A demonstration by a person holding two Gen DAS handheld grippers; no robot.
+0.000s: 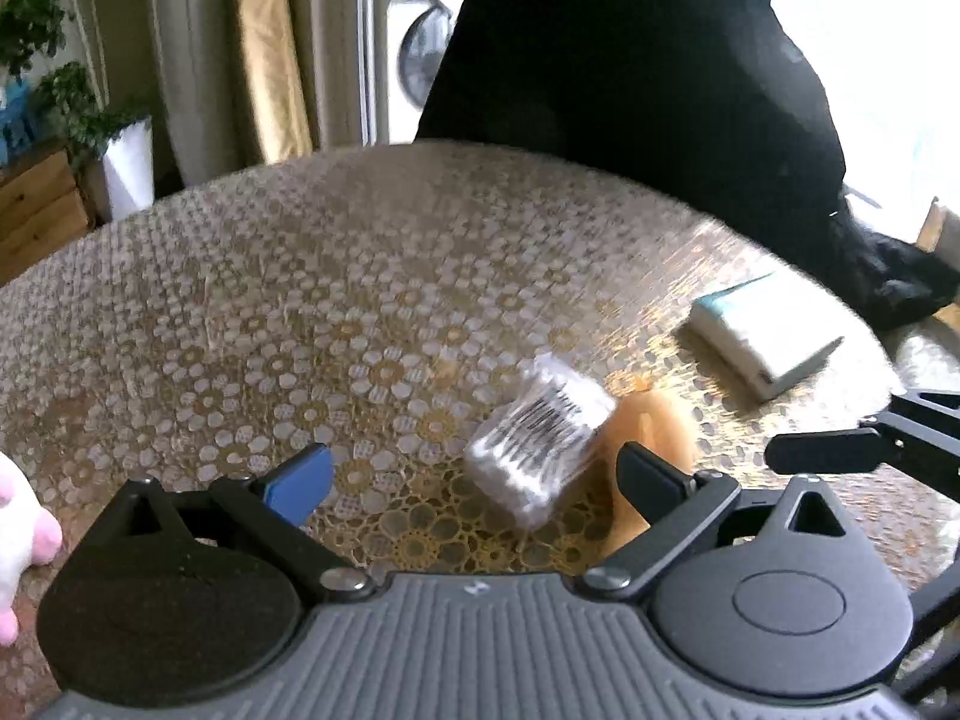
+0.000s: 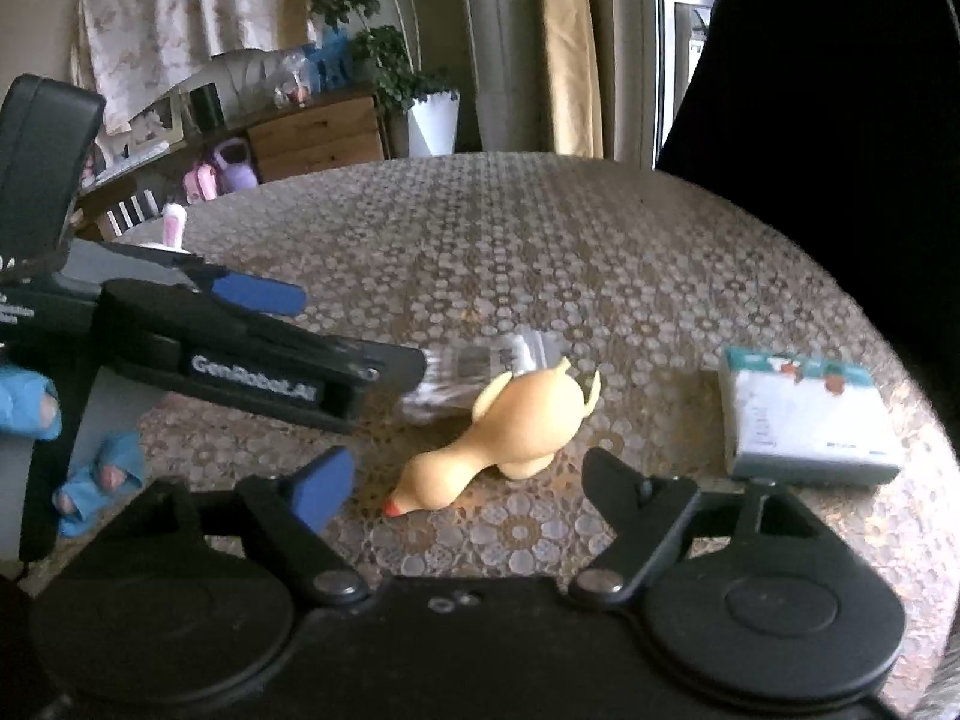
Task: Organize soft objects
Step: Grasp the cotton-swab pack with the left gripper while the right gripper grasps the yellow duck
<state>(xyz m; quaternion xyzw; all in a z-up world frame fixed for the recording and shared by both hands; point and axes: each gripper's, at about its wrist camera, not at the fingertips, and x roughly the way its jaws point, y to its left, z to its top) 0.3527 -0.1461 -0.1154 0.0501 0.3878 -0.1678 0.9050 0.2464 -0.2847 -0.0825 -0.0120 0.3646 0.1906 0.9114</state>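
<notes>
A clear packet with a barcode (image 1: 540,450) lies on the lace-covered round table (image 1: 300,276), in front of my left gripper (image 1: 474,480) and between its open fingers; no pad presses on it. Behind the packet shows a yellow rubber duck (image 1: 660,426). In the right wrist view the duck (image 2: 498,438) lies on its side, red beak toward me, just ahead of my open right gripper (image 2: 474,483). The packet (image 2: 474,372) sits behind the duck. From the left, my left gripper (image 2: 360,333) reaches toward the packet.
A white and teal tissue pack (image 2: 804,420) lies on the table's right side. A pink and white plush (image 1: 18,540) sits at the left edge. A person in black (image 1: 630,60) stands behind the table. Blue soft items (image 2: 102,474) lie low on the left.
</notes>
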